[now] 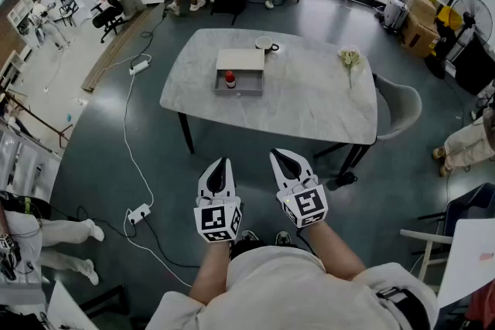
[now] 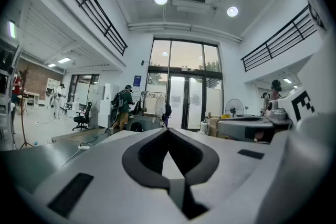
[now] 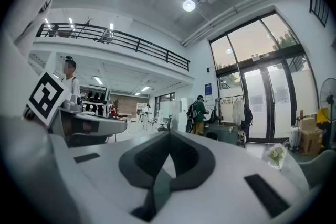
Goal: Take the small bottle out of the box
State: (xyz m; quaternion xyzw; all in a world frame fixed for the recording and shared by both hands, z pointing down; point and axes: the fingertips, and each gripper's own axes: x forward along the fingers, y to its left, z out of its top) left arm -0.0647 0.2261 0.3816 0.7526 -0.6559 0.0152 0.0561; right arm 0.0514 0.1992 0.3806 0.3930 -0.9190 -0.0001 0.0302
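A small bottle (image 1: 230, 79) with a red cap stands inside an open grey box (image 1: 249, 85) on the white marble table (image 1: 309, 100), far ahead of me in the head view. Both grippers hang well short of the table, near my body and above the floor. My left gripper (image 1: 223, 161) is shut, tips touching, with nothing between them. My right gripper (image 1: 278, 155) is beside it, also shut and empty. The left gripper view shows its jaws (image 2: 168, 129) meeting at the tip; the right gripper view shows the same for its jaws (image 3: 169, 132). The box and bottle are not visible in either gripper view.
A cup (image 1: 265, 44) stands behind the box and a small flower sprig (image 1: 350, 59) lies at the table's right. A grey chair (image 1: 402, 108) stands at the table's right end. Cables and power strips (image 1: 139, 213) lie on the floor at left. People stand around the room's edges.
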